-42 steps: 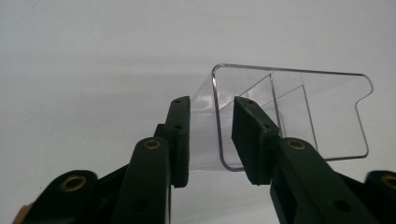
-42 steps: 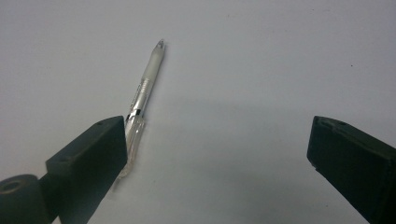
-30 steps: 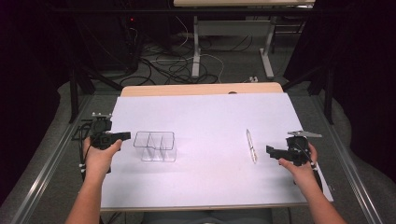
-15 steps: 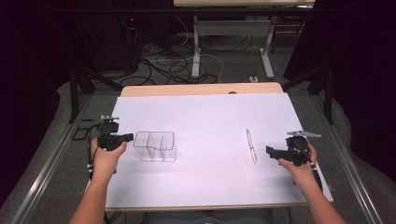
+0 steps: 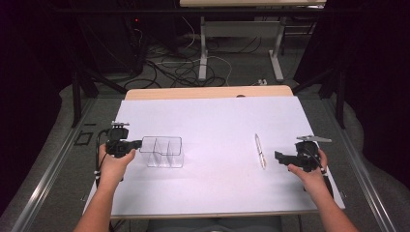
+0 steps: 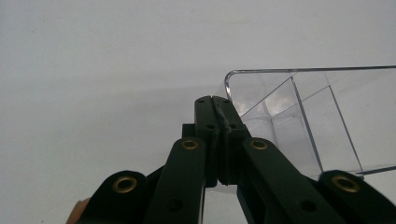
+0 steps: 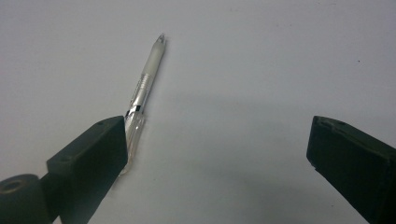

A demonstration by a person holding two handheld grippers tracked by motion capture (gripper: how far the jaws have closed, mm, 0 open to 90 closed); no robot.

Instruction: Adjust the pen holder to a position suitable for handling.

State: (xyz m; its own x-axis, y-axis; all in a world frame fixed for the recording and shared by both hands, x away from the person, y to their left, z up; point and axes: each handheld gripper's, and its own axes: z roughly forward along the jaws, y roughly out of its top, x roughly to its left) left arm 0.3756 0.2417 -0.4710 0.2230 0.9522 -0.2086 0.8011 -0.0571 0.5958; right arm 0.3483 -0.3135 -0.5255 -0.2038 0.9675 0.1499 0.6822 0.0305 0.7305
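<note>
A clear plastic box [image 5: 163,152] with inner dividers stands on the white tabletop [image 5: 217,116], left of the middle. My left gripper [image 5: 139,143] lies level at the box's left end. In the left gripper view its jaws [image 6: 215,100] are pressed together at the corner of the box [image 6: 327,116], with the thin end wall pinched between them. A clear pen [image 5: 260,151] lies right of the middle. My right gripper [image 5: 278,155] rests just right of it, pointing left. Its jaws [image 7: 217,135] stand wide open, and the pen [image 7: 147,74] lies beside the left jaw, untouched.
A wooden strip [image 5: 208,92] borders the table's far edge. Metal rails run along both sides of the table. Cables and desk legs [image 5: 203,53] sit on the floor beyond. The pen and box are a wide stretch of white surface apart.
My left hand has slid right, bringing its gripper up to the box's left end. The right hand and the pen have stayed put.
</note>
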